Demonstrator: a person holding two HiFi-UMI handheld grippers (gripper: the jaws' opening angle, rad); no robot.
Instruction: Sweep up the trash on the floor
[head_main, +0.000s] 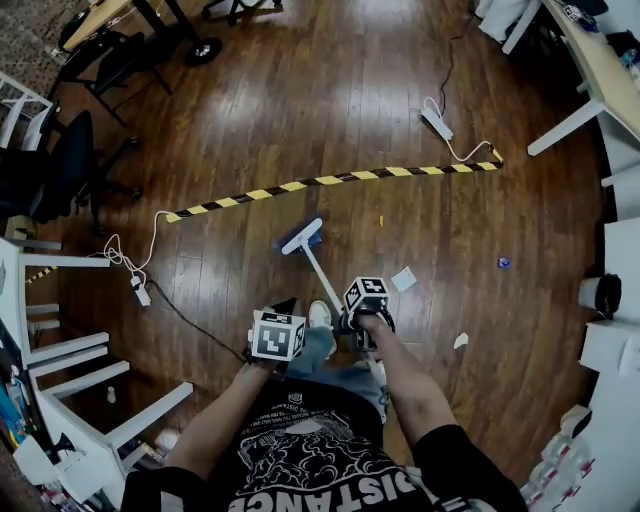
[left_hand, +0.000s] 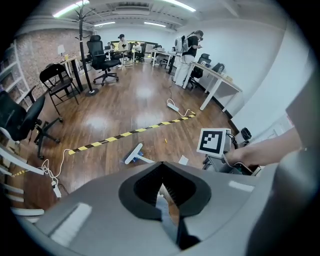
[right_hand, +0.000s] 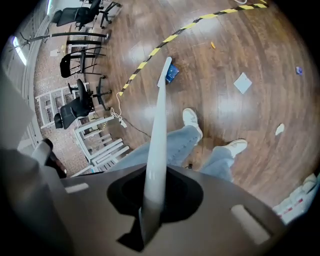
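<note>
The right claw (right_hand: 150, 202) is clamped on the white broom handle (right_hand: 159, 125), its jaws closed only as far as the stick allows. The handle runs straight out ahead of it to the broom head (right_hand: 166, 71), which rests on the wood floor (right_hand: 240, 40). Off to this claw's right lie a white paper square (right_hand: 242, 82), a smaller white scrap (right_hand: 279, 129) and a blue bit (right_hand: 298, 70). The left claw (left_hand: 161, 186) hangs just beside the right one. Its tips meet, leaving a thin slit behind them, and it grips nothing.
</note>
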